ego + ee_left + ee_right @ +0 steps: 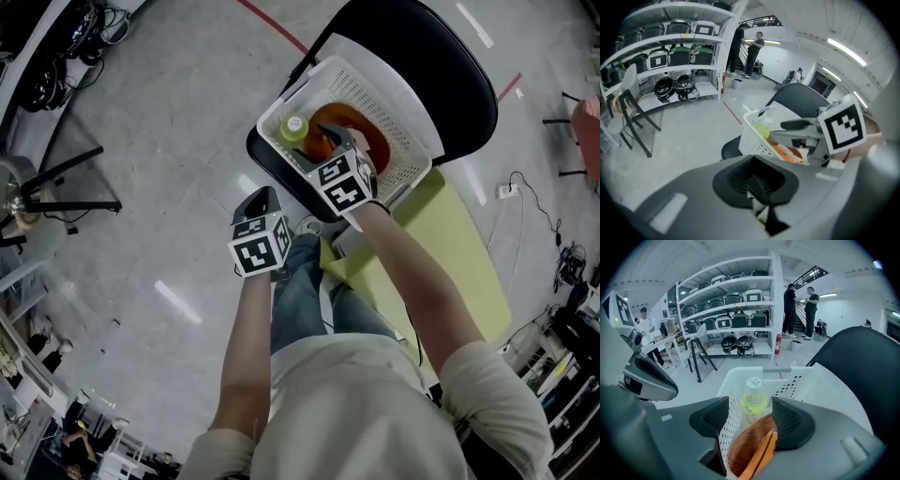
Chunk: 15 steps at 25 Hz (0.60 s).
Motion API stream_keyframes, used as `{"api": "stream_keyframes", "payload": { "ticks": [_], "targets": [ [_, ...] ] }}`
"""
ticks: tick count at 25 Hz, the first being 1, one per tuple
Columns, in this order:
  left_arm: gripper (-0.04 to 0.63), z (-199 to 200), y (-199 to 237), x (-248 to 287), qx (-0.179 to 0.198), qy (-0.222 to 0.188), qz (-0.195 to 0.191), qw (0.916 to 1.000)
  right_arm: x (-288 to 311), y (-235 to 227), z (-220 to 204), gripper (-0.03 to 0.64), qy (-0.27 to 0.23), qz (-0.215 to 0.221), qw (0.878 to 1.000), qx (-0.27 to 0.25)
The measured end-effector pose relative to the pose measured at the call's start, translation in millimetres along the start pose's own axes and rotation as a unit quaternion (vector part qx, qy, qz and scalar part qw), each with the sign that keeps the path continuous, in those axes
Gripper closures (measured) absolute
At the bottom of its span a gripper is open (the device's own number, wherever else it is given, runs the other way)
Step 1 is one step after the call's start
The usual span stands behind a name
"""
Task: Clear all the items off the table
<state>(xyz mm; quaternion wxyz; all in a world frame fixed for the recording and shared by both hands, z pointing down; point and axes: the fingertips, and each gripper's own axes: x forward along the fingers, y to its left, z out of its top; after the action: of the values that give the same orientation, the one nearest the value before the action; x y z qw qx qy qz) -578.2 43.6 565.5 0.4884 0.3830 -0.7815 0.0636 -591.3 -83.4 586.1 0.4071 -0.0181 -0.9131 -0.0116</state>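
While my right arm [422,291] stretches toward upper centre, the right gripper [750,420] hangs open-jawed and empty over the basket [403,122] holding bottle [294,127] and orange bowl [361,127]; the left gripper [757,187], lower left, is closed, empty.

White perforated basket [398,111]; yellow-green bottle [294,128], white cap [753,382]; orange wood-grain bowl [342,120]; black chair [450,66]; lime table [459,253].

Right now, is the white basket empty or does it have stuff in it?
Not empty. A yellow-green bottle and an orange bowl are inside the white basket.
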Motion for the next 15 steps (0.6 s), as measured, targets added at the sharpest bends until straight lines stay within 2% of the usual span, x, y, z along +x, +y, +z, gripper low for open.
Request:
{"api": "stream_keyframes", "payload": {
  "ticks": [7, 15],
  "targets": [
    [0.586, 22.6, -26.7, -21.8, 0.044, -0.002, -0.017, 0.9989, -49.1, 2.5, -1.2, 0.389, 0.001, -0.020, 1.000, 0.018],
    [0.586, 27.1, -64.4, -39.4, 0.082, 0.003, -0.048, 0.9954, -107.1, -7.9, -3.5, 0.580, -0.014, -0.075, 0.996, 0.041]
  ]
}}
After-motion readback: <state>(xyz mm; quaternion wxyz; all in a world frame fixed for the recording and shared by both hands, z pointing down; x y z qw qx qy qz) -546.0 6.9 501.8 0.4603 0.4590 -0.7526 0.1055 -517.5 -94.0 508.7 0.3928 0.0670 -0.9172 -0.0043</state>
